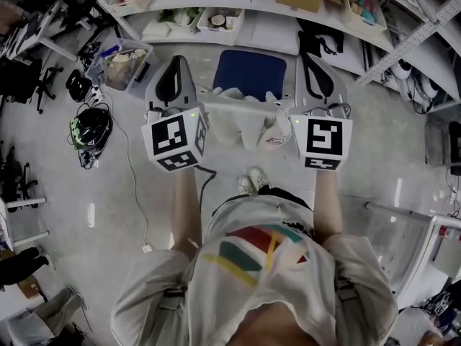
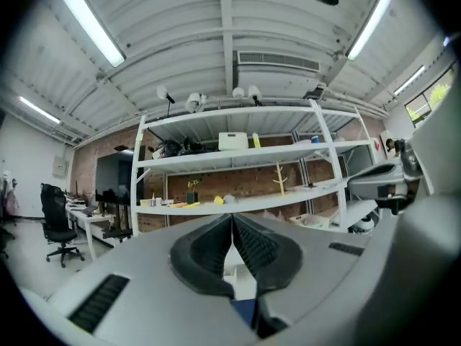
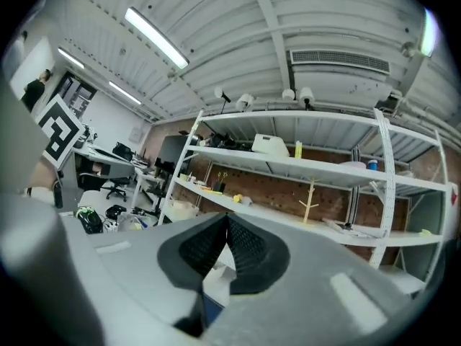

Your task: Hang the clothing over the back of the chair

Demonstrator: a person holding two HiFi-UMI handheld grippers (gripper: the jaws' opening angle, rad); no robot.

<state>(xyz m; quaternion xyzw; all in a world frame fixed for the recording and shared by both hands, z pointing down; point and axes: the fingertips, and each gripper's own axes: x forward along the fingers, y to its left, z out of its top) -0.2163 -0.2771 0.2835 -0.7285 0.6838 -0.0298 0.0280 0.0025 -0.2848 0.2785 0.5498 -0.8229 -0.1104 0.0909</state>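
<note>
Clothing [image 1: 245,125] is pinched in both your left gripper [image 1: 174,63] and right gripper [image 1: 314,62]; keep it spread, lower evenly, centred across the chair [image 1: 250,72] back.

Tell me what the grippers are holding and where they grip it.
The white clothing: the left gripper and right gripper each clamp one end of its top edge, stretched between them.

I get bright, even light from the ceiling strip lamps [image 2: 92,21], which blow out to white glare in both gripper views. My head view is greyer, with only soft shadows on the floor [image 1: 122,193]. Every picture bows hard toward black corners. The left tool [image 2: 232,220] and right tool [image 3: 226,220] look slightly soft up close.
</note>
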